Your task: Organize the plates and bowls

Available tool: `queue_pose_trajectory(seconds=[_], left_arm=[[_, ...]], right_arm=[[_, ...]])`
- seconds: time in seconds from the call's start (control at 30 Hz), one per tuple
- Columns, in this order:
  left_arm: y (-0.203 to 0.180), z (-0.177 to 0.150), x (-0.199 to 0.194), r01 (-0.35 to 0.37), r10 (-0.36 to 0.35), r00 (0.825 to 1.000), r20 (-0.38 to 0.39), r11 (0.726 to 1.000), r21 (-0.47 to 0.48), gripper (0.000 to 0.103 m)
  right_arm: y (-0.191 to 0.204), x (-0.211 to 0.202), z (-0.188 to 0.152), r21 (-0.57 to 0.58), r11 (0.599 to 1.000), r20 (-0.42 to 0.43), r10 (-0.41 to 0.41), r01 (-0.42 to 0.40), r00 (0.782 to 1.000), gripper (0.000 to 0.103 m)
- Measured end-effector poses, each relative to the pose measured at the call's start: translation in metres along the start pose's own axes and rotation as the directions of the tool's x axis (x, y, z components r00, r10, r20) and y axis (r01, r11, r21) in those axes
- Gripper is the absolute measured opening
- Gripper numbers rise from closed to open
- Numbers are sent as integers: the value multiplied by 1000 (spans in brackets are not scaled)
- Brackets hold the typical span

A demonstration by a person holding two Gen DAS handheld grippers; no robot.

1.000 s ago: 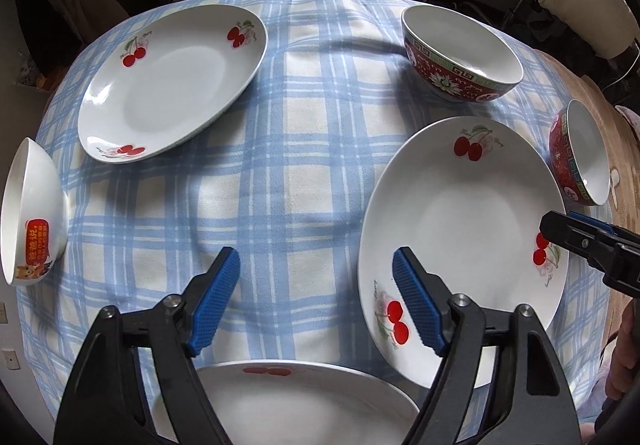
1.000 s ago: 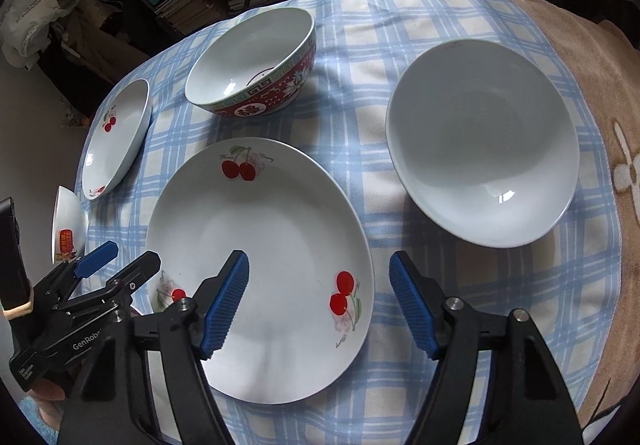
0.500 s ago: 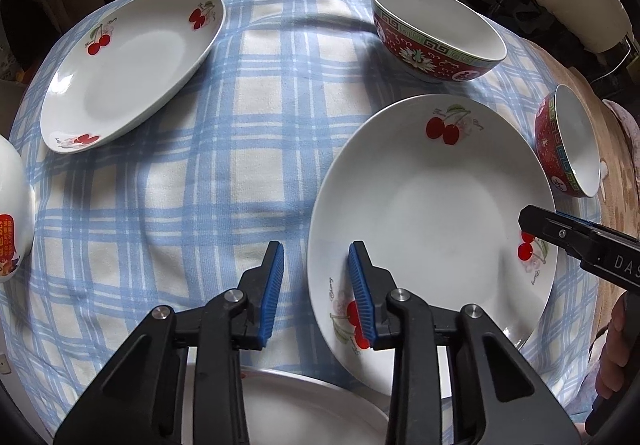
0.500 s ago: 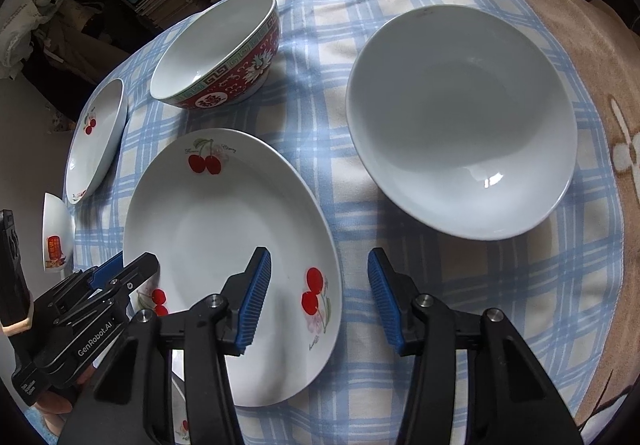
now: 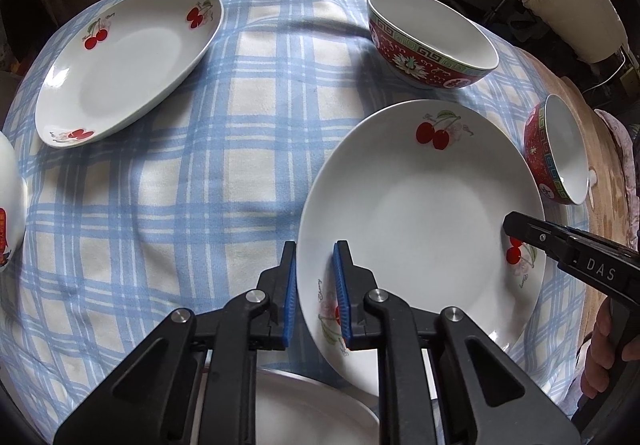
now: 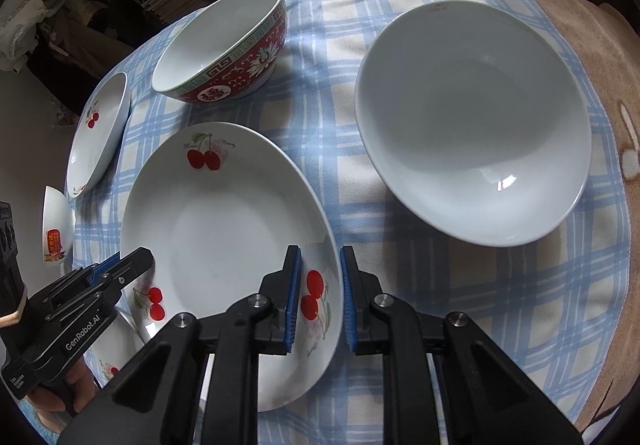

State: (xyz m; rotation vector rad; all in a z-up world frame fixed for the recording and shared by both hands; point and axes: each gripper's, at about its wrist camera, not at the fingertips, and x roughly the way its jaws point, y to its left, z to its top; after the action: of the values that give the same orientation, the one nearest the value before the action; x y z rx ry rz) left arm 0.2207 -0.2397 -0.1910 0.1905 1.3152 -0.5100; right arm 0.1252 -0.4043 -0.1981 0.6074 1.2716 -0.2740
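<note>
**White cherry plate straddled on two sides**

White cherry plate [image 5: 420, 205] sits lower right on the checked desk [image 5: 180, 165]. Left tool [image 5: 315, 285] straddles its near rim, narrowly parted; right tool [image 6: 320, 285] straddles the opposite rim, likewise. Red bowl [image 5: 432, 49] behind.

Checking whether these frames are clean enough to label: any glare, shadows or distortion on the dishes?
Left wrist view: fisheye bends the checked tablecloth edge; soft shadows run across it; bright window light falls on the white cushion. Right wrist view: a small glint sits low in the plain white bowl; the cherry plate is sharp; the black lens border cuts the corners.
</note>
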Motion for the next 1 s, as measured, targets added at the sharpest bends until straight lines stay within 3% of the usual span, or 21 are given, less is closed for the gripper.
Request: queue_pose_trajectory(seconds=[0.2, 0.37, 0.8, 1.0], left_arm=[[7, -2, -12, 21, -20, 1000, 24, 999, -38, 14], [9, -3, -25, 16, -15, 999, 44, 1000, -16, 14], [33, -21, -52, 8, -5, 999, 45, 999, -51, 13], [54, -36, -74, -38, 42, 998, 55, 997, -59, 13]], right_arm=[[8, -8, -3, -26, 999, 29, -25, 26, 999, 20], [14, -17, -6, -40, 999, 63, -20, 23, 998, 19], [37, -30, -18, -92, 995, 72, 55, -48, 996, 17], [59, -29, -28, -122, 987, 56, 107, -100, 993, 17]])
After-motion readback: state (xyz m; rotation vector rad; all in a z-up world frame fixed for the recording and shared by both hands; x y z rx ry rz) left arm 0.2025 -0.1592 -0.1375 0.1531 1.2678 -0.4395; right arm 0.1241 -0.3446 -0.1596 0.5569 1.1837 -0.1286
